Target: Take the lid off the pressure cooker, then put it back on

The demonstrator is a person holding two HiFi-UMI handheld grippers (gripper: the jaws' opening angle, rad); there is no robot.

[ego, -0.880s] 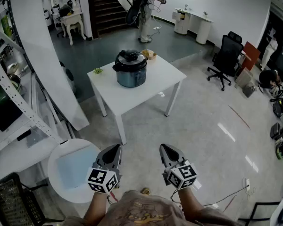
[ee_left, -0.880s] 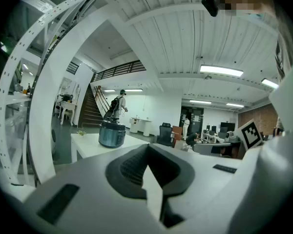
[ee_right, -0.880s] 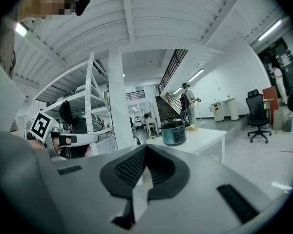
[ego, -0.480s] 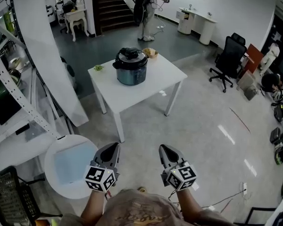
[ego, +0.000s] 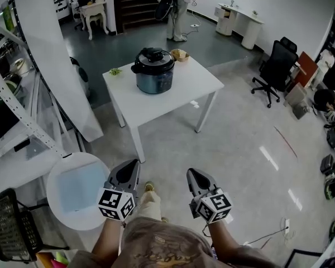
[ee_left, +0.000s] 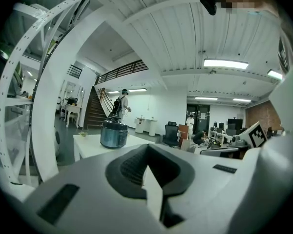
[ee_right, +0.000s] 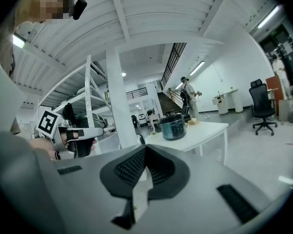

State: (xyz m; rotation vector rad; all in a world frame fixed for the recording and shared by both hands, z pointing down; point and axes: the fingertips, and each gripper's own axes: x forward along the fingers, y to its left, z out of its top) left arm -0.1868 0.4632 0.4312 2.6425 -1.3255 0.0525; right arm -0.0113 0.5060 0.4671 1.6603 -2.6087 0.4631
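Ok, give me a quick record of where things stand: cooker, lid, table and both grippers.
pressure cooker: upright on the white table, toward its far side
lid: on the cooker
left gripper: shut, empty, well short of the table
right gripper: shut, empty, beside the left one
also on table: small green item, light-coloured bowl

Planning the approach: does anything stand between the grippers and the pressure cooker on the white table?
Nothing visible does. Bare floor lies between the left gripper, the right gripper and the white table bearing the pressure cooker. The round side table stands aside, left.
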